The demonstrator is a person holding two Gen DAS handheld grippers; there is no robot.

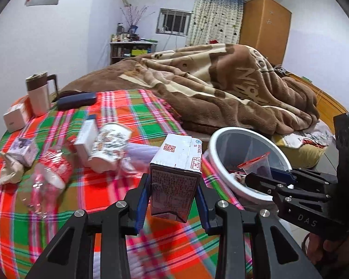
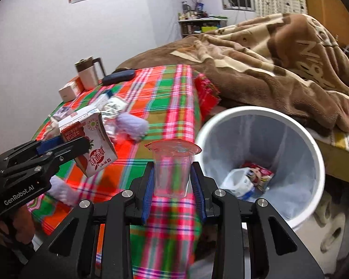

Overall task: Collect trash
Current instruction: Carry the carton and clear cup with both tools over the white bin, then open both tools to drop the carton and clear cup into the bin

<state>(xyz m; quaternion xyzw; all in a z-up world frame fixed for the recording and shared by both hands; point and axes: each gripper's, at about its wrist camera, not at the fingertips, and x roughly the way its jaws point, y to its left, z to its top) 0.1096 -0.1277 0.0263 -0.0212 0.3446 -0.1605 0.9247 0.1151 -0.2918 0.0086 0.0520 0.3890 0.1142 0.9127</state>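
My left gripper (image 1: 173, 197) is shut on a red-and-white drink carton (image 1: 174, 176), held above the plaid tablecloth (image 1: 46, 220); the same carton (image 2: 90, 144) shows at the left of the right wrist view. My right gripper (image 2: 173, 181) is shut on a clear plastic cup (image 2: 172, 169) with a red-edged peeled lid, just left of the white trash bin (image 2: 318, 162). The bin (image 1: 215, 148) holds a white jug (image 2: 238, 183) and wrappers. In the left wrist view the right gripper (image 1: 260, 179) hangs over the bin's rim.
On the table lie a crushed clear bottle with a red label (image 1: 51, 174), small boxes (image 1: 86, 139), crumpled paper (image 1: 10, 169), a mug with a lid (image 1: 38, 93) and a dark case (image 1: 76, 101). A bed with a brown blanket (image 1: 221, 88) stands behind the bin.
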